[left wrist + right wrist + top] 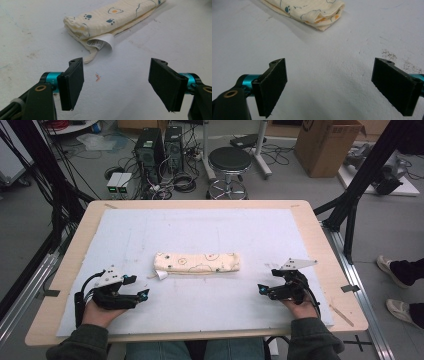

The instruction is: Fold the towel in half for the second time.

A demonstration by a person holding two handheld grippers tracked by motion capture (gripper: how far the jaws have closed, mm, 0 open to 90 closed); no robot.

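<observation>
While both sets of jaws are spread wide and empty, the folded cloth (196,263) lies at frame centre between the left gripper (139,287) and right gripper (267,281). If only its tag (101,42) were pinched, the folds would likely be pulled loose.

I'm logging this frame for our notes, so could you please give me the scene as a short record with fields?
surface: wooden table covered by a white mat
object: folded cream cloth with paw and outline prints, lying flat mid-mat
label: white care tag sticking out at the cloth's left end
left gripper: open, near the mat's near-left, apart from the cloth
right gripper: open, near-right, apart from the cloth
held: nothing
</observation>
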